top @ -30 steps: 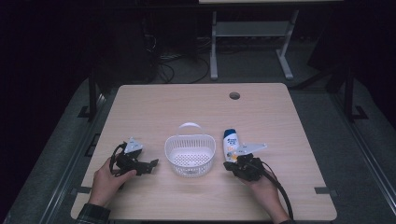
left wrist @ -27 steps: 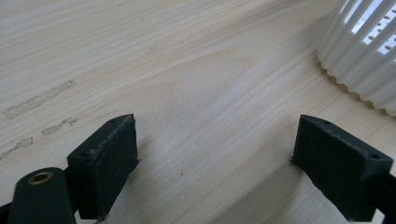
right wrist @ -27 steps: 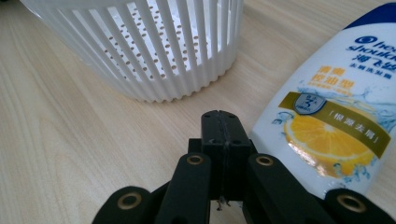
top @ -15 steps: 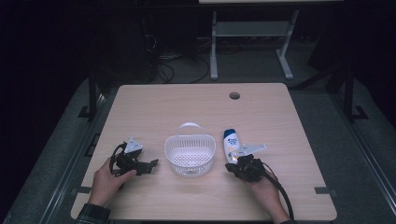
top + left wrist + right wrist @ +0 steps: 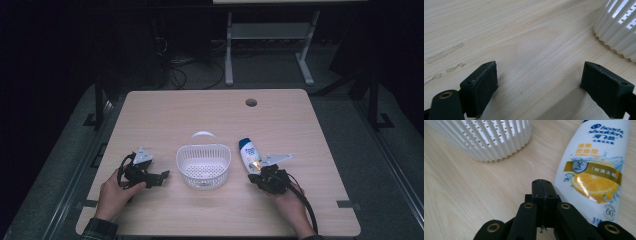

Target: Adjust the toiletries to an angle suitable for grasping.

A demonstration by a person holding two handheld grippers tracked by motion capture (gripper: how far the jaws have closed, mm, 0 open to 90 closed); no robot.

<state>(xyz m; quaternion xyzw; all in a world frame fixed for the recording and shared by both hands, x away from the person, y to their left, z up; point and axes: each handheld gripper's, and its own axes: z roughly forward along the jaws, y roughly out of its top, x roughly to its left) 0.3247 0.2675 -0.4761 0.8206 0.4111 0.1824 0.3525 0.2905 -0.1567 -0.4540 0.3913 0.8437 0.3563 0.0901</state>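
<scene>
**Shampoo bottle lies flat beside white basket**

The shampoo bottle (image 5: pixel 596 162) reads "head & shoulders" over Chinese characters, with a lemon slice picture and a "60" mark. It is white with a blue cap end, lying flat on the table (image 5: pixel 200 110) just right of the white slotted basket (image 5: pixel 203 165). The right gripper (image 5: pixel 543 192), jaws pressed together and empty, sits just beside the bottle's near end. The left gripper (image 5: pixel 539 92), jaws spread wide, rests left of the basket. The pale wood tabletop shows faint scuffs; the surrounding room is dark.
</scene>
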